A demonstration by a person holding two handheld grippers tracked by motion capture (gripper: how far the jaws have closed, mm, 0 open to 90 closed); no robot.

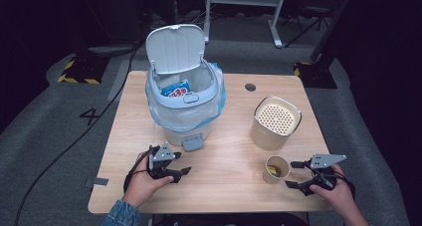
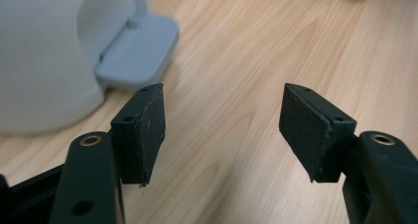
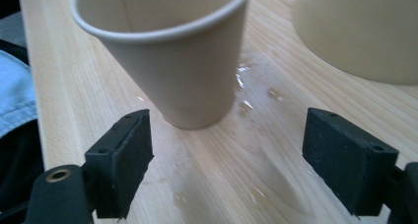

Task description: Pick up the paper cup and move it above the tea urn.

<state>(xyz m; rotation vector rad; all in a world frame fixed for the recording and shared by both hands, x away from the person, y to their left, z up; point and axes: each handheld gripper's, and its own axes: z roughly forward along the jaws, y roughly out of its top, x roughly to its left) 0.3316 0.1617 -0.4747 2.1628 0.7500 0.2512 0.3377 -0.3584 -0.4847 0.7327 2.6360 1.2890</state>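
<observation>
Paper cup [image 1: 276, 169]: upright on the counter [image 1: 229, 186], front right, axis vertical. Right claw [image 1: 294, 174] just beside it, spread, pinching nothing, cup ahead of the jaws. Left claw [image 1: 184, 163] spread, empty, well apart, by the bin pedal [image 1: 192, 143].

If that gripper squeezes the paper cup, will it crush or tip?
The paper cup looks thin-walled, so a hard squeeze would probably dent it. Its base is narrower than its rim, so a push may tip it. The table looks wet, so it might slide.
</observation>
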